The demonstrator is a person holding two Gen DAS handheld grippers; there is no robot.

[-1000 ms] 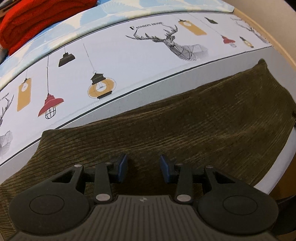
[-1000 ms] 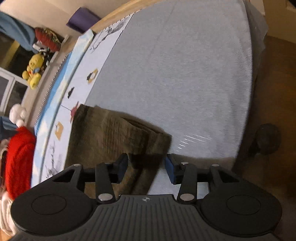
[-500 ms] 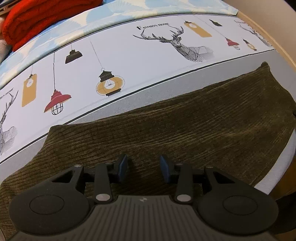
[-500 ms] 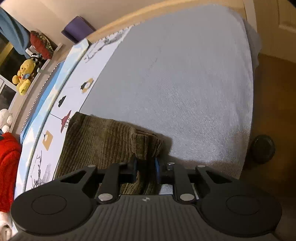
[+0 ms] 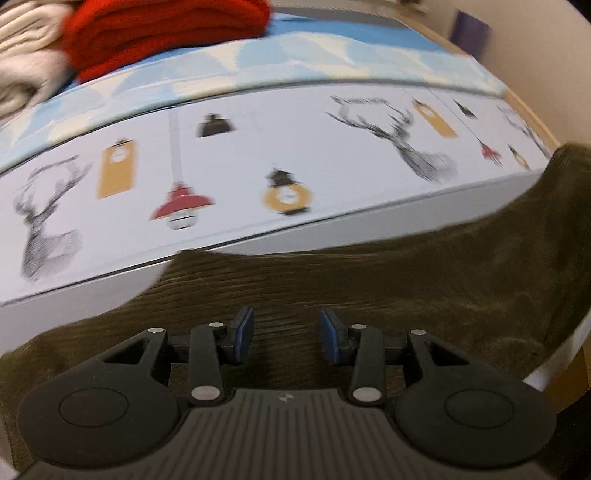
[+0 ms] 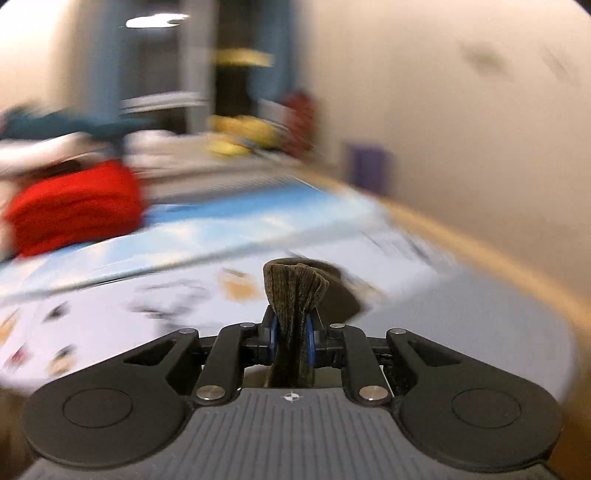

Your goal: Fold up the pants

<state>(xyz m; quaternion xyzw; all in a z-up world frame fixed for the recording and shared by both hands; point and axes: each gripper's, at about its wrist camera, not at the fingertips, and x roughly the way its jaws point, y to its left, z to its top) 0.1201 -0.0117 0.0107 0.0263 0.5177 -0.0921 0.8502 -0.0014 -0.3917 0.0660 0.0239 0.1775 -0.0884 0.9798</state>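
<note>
Pants (image 5: 388, 280) lie flat on bed, dark olive corduroy; one end is bunched between right gripper (image 6: 291, 341) pads, jaws closing on it. Left gripper (image 5: 287, 335) hovers over cloth w/ jaws apart, empty. Fold prob just begun, most left

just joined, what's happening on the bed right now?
A person with a gripper in each hand is folding dark olive corduroy pants on a bed. The right gripper has a bunched end of the pants between its pads, jaws closing on it, lifted above the patterned sheet. The left gripper is open above the flat part of the pants, holding nothing. A red folded knit lies further back.
</note>
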